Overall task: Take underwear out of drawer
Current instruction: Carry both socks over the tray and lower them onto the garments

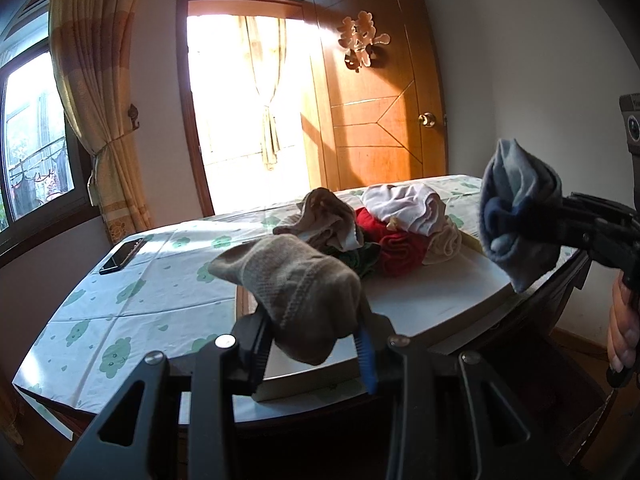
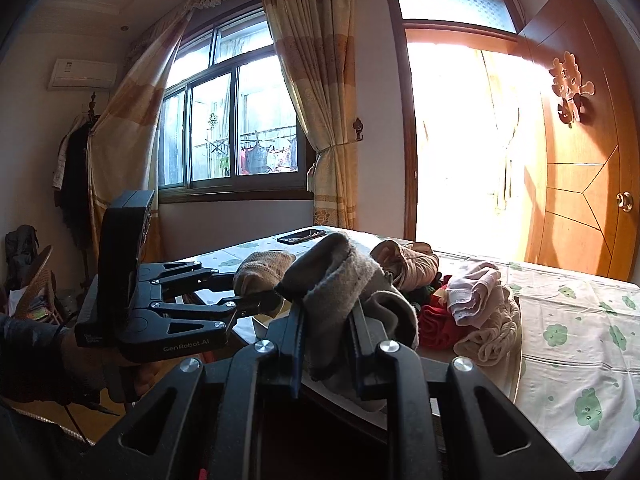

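Note:
My left gripper (image 1: 314,344) is shut on a tan knit garment (image 1: 296,284), which it holds up over the near table edge. To the right, my right gripper (image 1: 570,222) is shut on a folded blue-grey garment (image 1: 516,208), also held in the air. In the right wrist view, the right gripper (image 2: 328,344) pinches that garment (image 2: 344,280), which looks grey-brown there. The left gripper (image 2: 256,304) holds its tan garment (image 2: 260,270) just to the left. A pile of red, white, beige and green garments (image 1: 396,236) lies on the table behind both. No drawer shows clearly.
The table wears a white cloth with green prints (image 1: 140,300), and a white board (image 1: 420,300) lies under the pile. A dark phone (image 1: 122,256) rests at the far left of the table. A wooden door (image 1: 380,100), a bright doorway and curtained windows stand behind. A person's hand (image 1: 622,332) grips the right handle.

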Tool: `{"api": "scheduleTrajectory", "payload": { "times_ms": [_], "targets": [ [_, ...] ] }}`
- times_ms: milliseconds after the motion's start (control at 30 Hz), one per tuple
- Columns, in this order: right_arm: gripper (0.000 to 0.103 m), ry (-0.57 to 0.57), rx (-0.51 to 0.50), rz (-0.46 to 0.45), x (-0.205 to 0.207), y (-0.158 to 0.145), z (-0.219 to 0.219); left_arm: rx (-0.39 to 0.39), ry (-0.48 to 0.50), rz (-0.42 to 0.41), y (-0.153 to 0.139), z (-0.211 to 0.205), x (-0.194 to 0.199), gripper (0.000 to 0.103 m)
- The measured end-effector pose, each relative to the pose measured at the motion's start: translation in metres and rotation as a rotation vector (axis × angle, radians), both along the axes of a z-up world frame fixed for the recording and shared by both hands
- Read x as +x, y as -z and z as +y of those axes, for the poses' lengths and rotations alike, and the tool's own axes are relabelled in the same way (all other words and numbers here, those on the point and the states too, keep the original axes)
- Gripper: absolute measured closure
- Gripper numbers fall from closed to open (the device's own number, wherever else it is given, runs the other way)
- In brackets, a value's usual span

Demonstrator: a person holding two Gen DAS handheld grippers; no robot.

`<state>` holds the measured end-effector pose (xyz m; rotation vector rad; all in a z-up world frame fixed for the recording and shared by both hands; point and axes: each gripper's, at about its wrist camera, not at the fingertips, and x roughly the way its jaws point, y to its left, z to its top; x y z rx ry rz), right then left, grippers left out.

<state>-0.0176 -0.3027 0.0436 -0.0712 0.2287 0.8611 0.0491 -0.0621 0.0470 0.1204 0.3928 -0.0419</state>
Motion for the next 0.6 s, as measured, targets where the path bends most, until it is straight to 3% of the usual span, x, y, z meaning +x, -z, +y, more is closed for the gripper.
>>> {"api": "scheduleTrajectory", "payload": {
  "times_ms": [600],
  "targets": [
    [0.083, 0.007, -0.022, 0.056, 0.042, -0.009, 0.024, 0.066, -0.019, 0.063, -0.002, 0.004, 0.048, 0.068]
  ]
}}
